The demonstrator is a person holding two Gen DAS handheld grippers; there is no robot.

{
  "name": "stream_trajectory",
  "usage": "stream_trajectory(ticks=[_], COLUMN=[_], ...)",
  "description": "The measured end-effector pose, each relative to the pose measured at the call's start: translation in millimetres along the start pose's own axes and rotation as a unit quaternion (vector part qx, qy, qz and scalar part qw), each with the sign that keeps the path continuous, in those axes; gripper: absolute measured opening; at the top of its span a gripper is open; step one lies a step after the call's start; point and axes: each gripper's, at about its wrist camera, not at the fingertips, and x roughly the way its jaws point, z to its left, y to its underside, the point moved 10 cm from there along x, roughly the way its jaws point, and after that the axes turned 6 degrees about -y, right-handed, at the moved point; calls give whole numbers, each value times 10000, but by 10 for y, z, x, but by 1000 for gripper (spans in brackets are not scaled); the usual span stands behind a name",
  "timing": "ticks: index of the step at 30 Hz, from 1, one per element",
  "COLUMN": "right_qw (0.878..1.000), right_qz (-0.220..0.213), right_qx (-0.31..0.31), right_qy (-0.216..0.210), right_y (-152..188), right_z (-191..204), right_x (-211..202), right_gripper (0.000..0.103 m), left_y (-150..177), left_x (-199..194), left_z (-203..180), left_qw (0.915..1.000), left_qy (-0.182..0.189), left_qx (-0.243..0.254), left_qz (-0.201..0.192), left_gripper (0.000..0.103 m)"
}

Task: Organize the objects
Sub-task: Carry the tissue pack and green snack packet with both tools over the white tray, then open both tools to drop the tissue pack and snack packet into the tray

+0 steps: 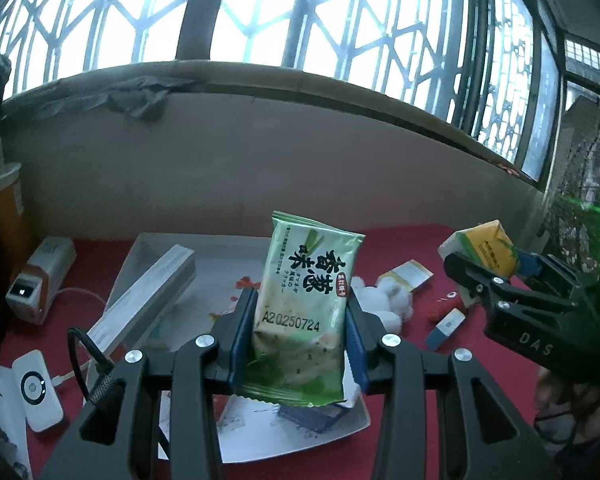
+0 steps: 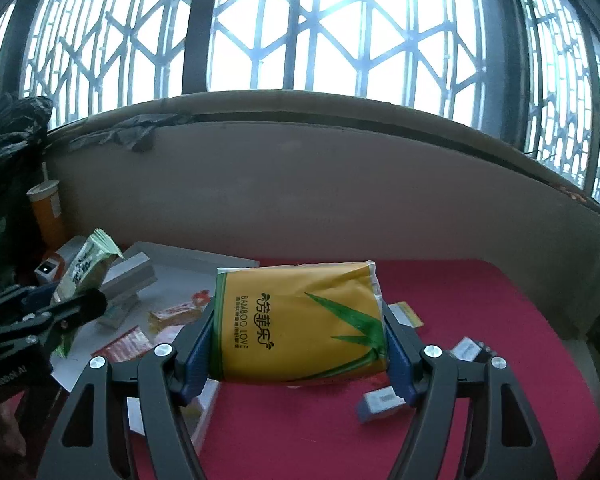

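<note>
My left gripper (image 1: 300, 320) is shut on a green cracker packet (image 1: 306, 300) and holds it upright above a white tray (image 1: 236, 252). The packet also shows in the right wrist view (image 2: 86, 268), at the left. My right gripper (image 2: 298, 332) is shut on a yellow tissue pack (image 2: 300, 324) printed with green bamboo leaves, held above the red tablecloth (image 2: 480, 300). The tissue pack shows in the left wrist view (image 1: 488, 250), at the right, in the right gripper's jaws.
The tray holds a long grey box (image 1: 148, 292) and small snack packets (image 2: 172, 314). White cotton balls (image 1: 384, 300), small blue-and-white boxes (image 2: 380, 402) and a yellow card (image 1: 408, 276) lie on the cloth. An orange cup (image 2: 46, 208), chargers (image 1: 40, 276) and a wall stand behind.
</note>
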Motion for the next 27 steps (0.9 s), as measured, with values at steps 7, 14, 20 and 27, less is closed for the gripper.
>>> stream_trajectory(ticks=[7,14,20,27], right_qw=[9997,9989,9978,9957], right_qz=[73,156,275,548], right_qx=[-122,-243,-317,-266], right_qy=[-174,-371,-512,-695], right_y=[-67,-106,-123,-122], right_z=[261,550,762,938], right_x=[130,262,411,696], right_gripper=[76,76,76,76], left_y=[55,103,112,233], left_x=[10,25,20,118], left_z=[293,594,809,942], left_qw=[9997,9986,9974,9954], left_qy=[-105,-246,-259,65], left_qx=[-227,-469,-662,-884], left_qz=[47,91,93,367], left_gripper=[40,40,40,40])
